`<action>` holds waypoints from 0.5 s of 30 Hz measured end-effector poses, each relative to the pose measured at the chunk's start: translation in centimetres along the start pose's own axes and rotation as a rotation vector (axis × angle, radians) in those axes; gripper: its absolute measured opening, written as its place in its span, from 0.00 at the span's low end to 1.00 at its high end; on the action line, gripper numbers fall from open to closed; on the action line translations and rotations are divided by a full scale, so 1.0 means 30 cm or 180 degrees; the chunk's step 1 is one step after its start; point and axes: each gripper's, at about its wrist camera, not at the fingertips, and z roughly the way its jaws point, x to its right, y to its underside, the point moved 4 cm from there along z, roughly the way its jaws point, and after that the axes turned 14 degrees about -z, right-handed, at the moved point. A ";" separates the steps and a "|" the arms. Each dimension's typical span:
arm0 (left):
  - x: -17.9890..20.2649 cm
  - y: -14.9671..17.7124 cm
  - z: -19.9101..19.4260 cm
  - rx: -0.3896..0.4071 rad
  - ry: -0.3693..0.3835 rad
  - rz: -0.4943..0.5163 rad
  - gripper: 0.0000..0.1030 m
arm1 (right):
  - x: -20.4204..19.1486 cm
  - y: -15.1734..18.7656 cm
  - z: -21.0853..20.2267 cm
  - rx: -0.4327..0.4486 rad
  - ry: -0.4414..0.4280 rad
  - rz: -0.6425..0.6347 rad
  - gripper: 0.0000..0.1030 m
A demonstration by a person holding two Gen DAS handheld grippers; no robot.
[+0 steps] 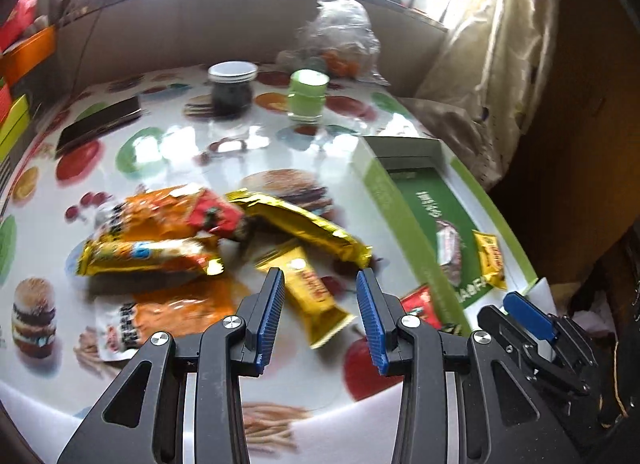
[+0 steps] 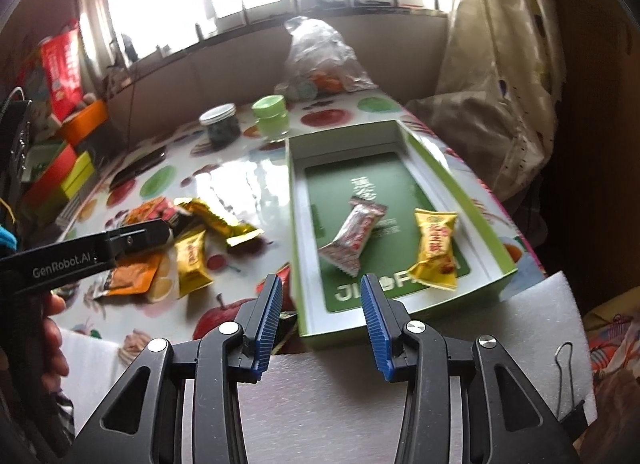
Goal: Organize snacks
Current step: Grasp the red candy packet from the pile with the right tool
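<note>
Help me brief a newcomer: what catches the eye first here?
The loose heap of yellow and orange snack packets on the fruit-and-burger tablecloth, left of the green box. Inside the box lie just two: a silver-red packet and a yellow packet. Both grippers, left gripper and right gripper, are open and hold nothing.

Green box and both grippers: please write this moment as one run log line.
green box: holds white packet, yellow packet | left gripper: open, empty, over snack pile | right gripper: open, empty

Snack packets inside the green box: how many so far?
2: a silver-and-red packet near the middle of the green box, and a yellow packet to its right. Nothing appears hidden.
</note>
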 end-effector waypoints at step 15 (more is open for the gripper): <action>-0.216 0.026 -0.005 -0.0021 -0.0242 -0.0299 0.38 | -0.132 -0.004 0.068 -0.0137 -0.0189 -0.0425 0.39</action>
